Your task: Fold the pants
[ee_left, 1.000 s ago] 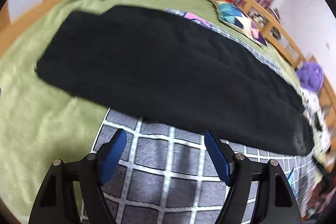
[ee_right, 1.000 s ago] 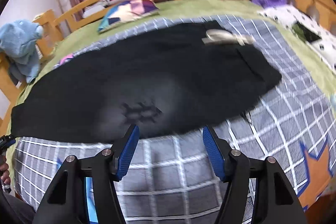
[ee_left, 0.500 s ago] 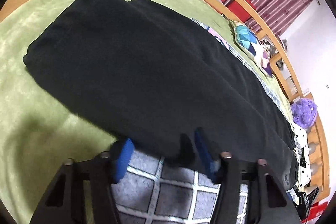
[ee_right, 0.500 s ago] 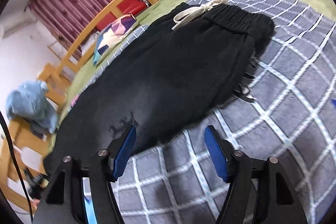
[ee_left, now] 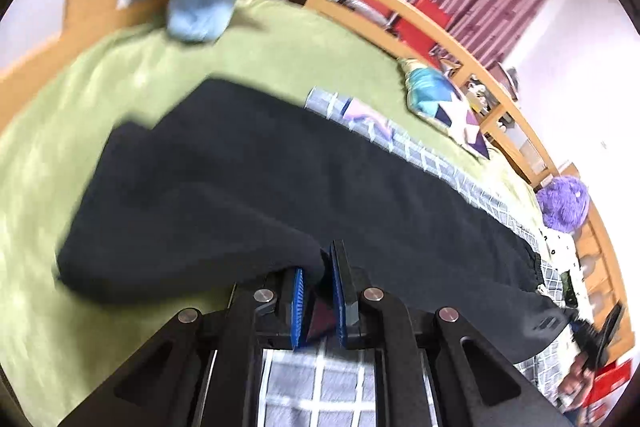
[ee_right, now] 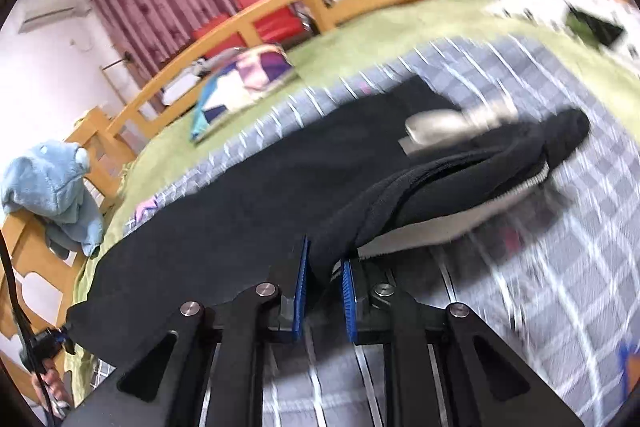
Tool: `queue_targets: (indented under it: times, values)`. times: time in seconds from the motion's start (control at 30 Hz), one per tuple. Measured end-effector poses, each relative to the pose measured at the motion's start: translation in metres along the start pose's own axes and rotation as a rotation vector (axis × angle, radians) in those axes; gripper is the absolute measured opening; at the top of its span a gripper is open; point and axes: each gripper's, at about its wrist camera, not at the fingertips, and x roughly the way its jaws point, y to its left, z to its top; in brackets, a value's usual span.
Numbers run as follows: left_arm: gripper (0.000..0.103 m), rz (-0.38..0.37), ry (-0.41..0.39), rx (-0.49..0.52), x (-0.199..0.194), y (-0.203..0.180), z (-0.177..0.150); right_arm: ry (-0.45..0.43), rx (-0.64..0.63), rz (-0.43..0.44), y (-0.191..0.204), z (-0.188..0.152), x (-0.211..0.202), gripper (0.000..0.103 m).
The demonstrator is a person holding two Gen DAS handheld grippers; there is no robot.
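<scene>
- Pants [ee_left: 248, 187], black: lying lengthwise across the bed [ee_left: 60, 131], partly on the grey checked blanket [ee_right: 560, 267], near edge being lifted.
- Left tongs [ee_left: 318, 291]: having just been closing, now pinching the near edge toward the leg end.
- Right tongs [ee_right: 324, 291]: having just been closing, now gripping the near edge by the waistband [ee_right: 480, 163], pale lining showing.
- Step in hand: starting the lengthwise fold, judging by both raised edges.
- Next move: carrying both corners evenly toward the far edge, keeping the cloth taut.
- Writing, brands: none readable; frames blurring.
</scene>
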Motion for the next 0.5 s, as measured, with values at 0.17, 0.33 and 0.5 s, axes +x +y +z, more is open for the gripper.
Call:
queue_targets:
  times: [0.17,0.33,0.5]
  values:
    - [0.012,0.051,-0.057,0.103,0.021,-0.028,0.051,-0.030,-0.088,0.017,0.025,0.057,0.029,0.014]
    - [0.012,0.119,-0.137,0.191,0.071,-0.055,0.093,-0.026,-0.067,0.001,0.033,0.108,0.096,0.015]
    - [0.020,0.196,-0.059,0.199,0.129,-0.054,0.102,0.025,-0.032,-0.066,0.028,0.122,0.162,0.051]
